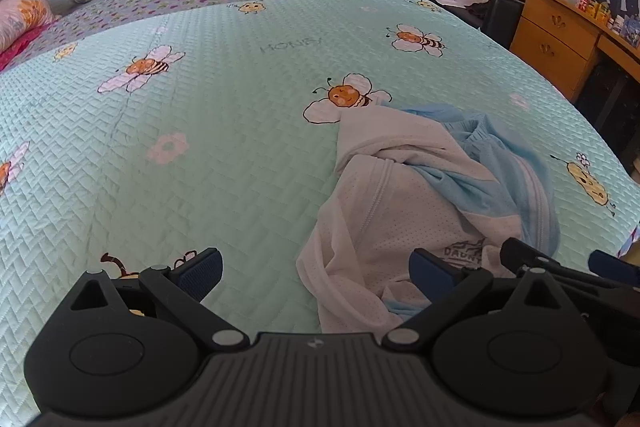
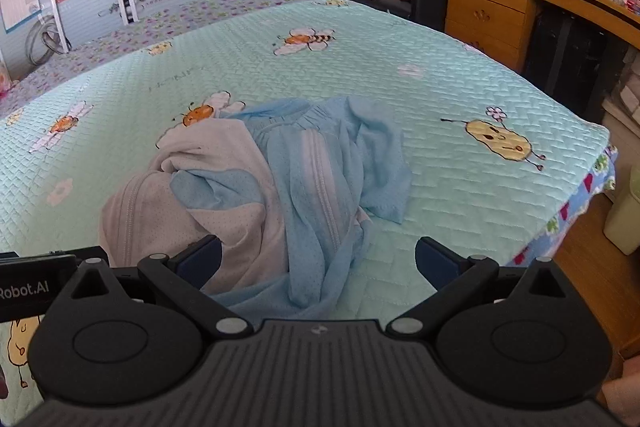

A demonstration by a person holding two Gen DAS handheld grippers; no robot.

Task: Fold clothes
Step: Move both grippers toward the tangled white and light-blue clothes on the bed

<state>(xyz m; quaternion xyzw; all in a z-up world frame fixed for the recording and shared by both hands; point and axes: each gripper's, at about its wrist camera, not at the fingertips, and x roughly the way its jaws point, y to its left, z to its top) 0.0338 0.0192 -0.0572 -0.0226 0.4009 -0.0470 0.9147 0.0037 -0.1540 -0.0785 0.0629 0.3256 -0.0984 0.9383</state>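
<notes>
Clothing lay in a crumpled heap on the near right part of the bed [image 1: 200, 147], and in the left wrist view the left gripper [image 1: 316, 277] hovered low over the quilt with its jaws spread wide and nothing between them, its right finger just at the near edge of the white mesh garment [image 1: 384, 227], while the light blue garment [image 1: 504, 171] lay tangled over and behind it. The right gripper [image 1: 560, 263] showed at the lower right of that view, close beside the heap. In the right wrist view the right gripper [image 2: 318, 263] was likewise wide and empty, with the blue garment [image 2: 320, 179] draped straight ahead between its fingers and the white garment [image 2: 160, 203] to the left. The step looked like separating one piece; it would go best if each gripper pinched a single layer at a hem or corner, not a bunched fold, and drew it sideways onto the bare quilt to flatten.
</notes>
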